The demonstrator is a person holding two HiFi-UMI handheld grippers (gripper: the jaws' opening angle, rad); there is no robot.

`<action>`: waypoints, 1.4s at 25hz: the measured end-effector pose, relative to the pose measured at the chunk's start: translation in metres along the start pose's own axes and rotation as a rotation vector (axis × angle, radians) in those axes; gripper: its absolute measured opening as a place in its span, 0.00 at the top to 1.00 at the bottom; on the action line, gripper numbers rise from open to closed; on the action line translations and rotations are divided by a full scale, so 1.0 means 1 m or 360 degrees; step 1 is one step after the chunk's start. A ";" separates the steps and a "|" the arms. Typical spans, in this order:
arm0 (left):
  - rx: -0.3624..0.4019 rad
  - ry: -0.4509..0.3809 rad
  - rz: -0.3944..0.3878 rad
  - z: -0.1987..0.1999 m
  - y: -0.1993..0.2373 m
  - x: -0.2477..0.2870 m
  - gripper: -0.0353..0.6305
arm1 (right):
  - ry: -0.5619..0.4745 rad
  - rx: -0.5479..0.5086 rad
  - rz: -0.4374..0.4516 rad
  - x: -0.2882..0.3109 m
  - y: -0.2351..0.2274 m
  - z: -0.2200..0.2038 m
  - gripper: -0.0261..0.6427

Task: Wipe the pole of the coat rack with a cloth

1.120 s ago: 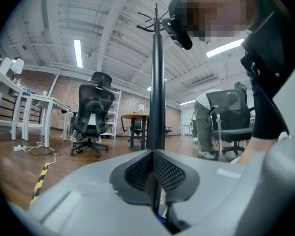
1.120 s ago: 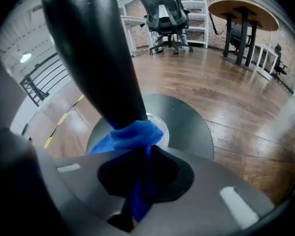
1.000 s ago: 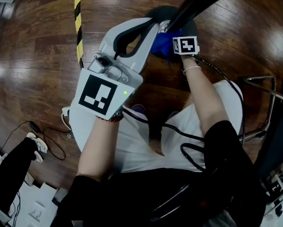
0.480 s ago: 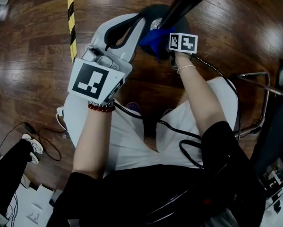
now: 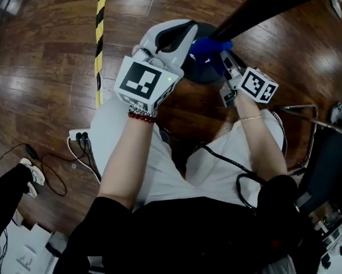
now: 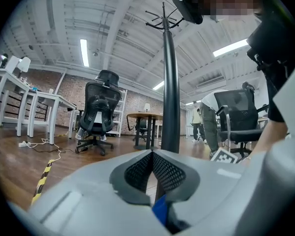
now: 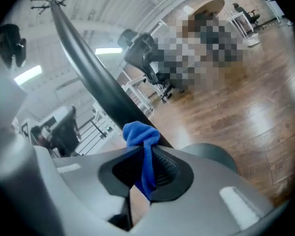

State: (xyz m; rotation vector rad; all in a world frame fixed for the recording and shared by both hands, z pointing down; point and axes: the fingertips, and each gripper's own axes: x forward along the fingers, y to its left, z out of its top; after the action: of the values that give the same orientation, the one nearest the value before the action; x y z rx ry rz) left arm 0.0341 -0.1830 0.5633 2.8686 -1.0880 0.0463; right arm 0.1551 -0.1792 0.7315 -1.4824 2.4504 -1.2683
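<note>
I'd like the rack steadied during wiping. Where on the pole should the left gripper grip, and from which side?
Probably the pole, on the bare shaft just above the cloth, approached level from the left, opposite the right gripper. It is slim, round and upright, so the left gripper, now shut, can open and close straight across it.

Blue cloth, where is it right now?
In the right gripper view, the cloth is pinched in the right gripper against the pole, near its round base.
</note>
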 end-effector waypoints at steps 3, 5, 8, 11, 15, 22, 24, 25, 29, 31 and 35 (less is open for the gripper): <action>-0.0023 -0.0005 0.0001 -0.002 0.007 -0.002 0.94 | -0.0234 -0.0029 -0.0003 -0.030 0.022 0.047 0.90; -0.0072 -0.0034 0.0026 0.000 0.014 -0.002 0.94 | -0.0399 -0.0098 -0.0016 -0.051 0.034 0.087 0.90; -0.0134 -0.0054 0.0055 -0.002 0.022 0.001 0.94 | -0.0613 -0.0188 0.0109 -0.074 0.069 0.148 0.90; -0.0127 -0.0041 0.0028 -0.008 0.019 0.009 0.94 | -0.0752 -0.0317 0.0285 -0.090 0.119 0.192 0.90; -0.0146 -0.0037 0.0013 -0.016 0.017 0.007 0.94 | -0.0867 -0.0390 0.0396 -0.110 0.163 0.227 0.90; -0.0234 -0.0086 0.0042 -0.020 0.028 0.013 0.94 | -0.1068 -0.0780 0.0567 -0.148 0.256 0.335 0.90; -0.0221 -0.0059 0.0025 -0.024 0.023 0.018 0.94 | -0.1177 -0.0901 0.0597 -0.166 0.288 0.370 0.90; -0.0210 -0.0034 0.0012 -0.027 0.020 0.021 0.94 | -0.1234 -0.0949 0.0609 -0.176 0.302 0.385 0.90; -0.0166 0.0016 -0.0070 -0.033 0.007 0.033 0.94 | -0.1476 -0.1093 0.0564 -0.218 0.335 0.416 0.90; -0.0178 -0.0007 -0.0072 -0.033 0.010 0.035 0.94 | -0.1538 -0.1132 0.0592 -0.229 0.351 0.424 0.90; -0.0067 0.0030 -0.0078 -0.040 0.011 0.040 0.94 | -0.1605 -0.1209 0.0630 -0.238 0.380 0.450 0.90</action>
State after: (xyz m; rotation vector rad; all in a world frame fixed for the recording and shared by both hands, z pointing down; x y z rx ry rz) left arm 0.0566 -0.2141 0.6058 2.8499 -1.0026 0.0465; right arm 0.1823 -0.1994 0.0969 -1.1297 2.2685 0.4801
